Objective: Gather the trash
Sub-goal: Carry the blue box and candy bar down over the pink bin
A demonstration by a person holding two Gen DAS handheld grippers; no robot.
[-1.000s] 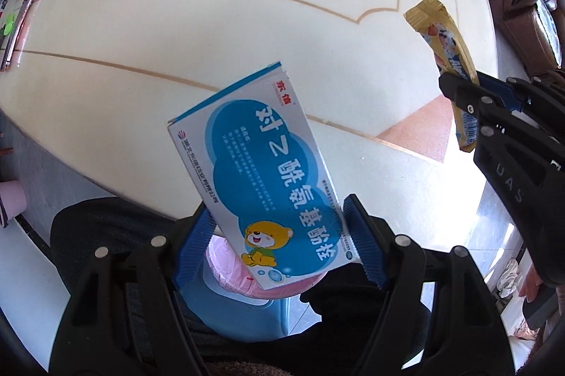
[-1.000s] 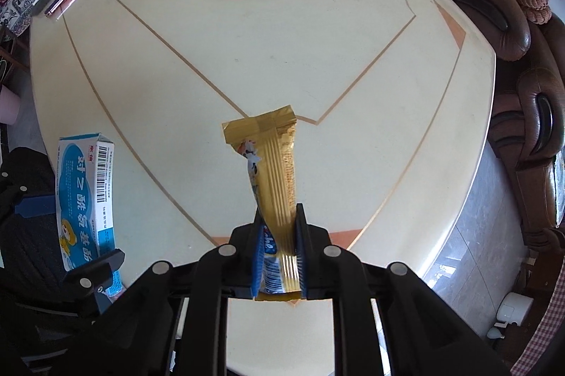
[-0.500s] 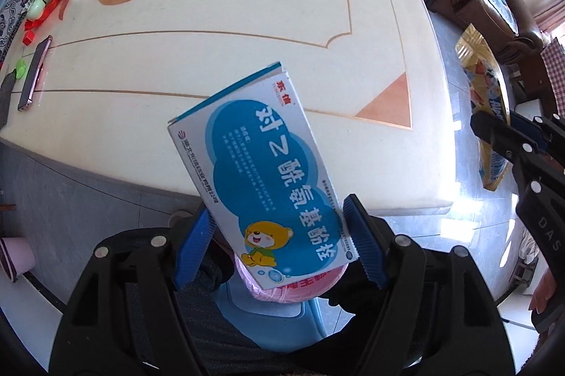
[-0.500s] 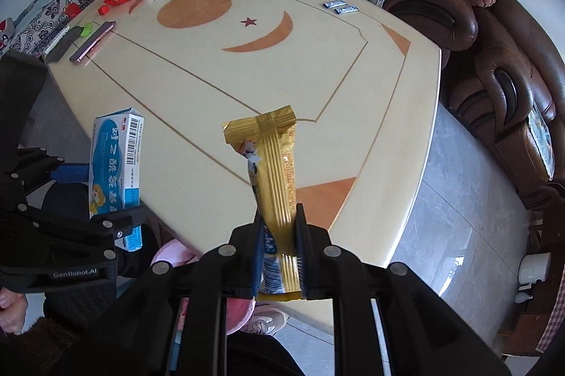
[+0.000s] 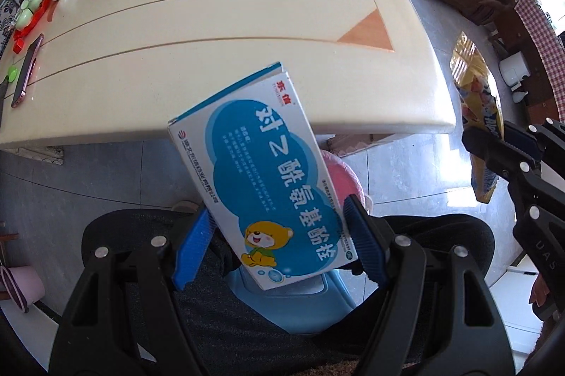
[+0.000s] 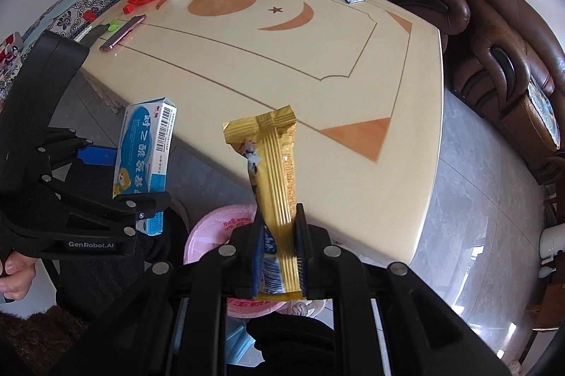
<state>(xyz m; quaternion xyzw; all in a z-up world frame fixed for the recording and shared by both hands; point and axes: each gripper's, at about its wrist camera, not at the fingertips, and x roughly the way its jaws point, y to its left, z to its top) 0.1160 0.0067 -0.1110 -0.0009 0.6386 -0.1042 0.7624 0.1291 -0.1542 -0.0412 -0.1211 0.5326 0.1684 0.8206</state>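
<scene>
Left hand-held gripper (image 5: 279, 242) grasps the box (image 5: 261, 171); right hand-held gripper (image 6: 279, 256) clenches the wrapper (image 6: 273, 160) — centre both above the pink bin (image 6: 215, 227) before releasing.

The left gripper (image 5: 277, 243) is a black plastic frame of flat, angled links joined by round silver screw heads, ending in two fingers faced with blue ribbed pads (image 5: 192, 245). From the other camera its side bar carries white lettering reading GenRobot.AI. The right gripper (image 6: 279, 250) has the same black links, silver screws and blue ribbed pads (image 6: 257, 256); one of its links bears raised letters, partly readable. The person wears dark trousers (image 5: 212, 323) and a brown fuzzy sleeve (image 6: 42, 330) behind the left tool.
</scene>
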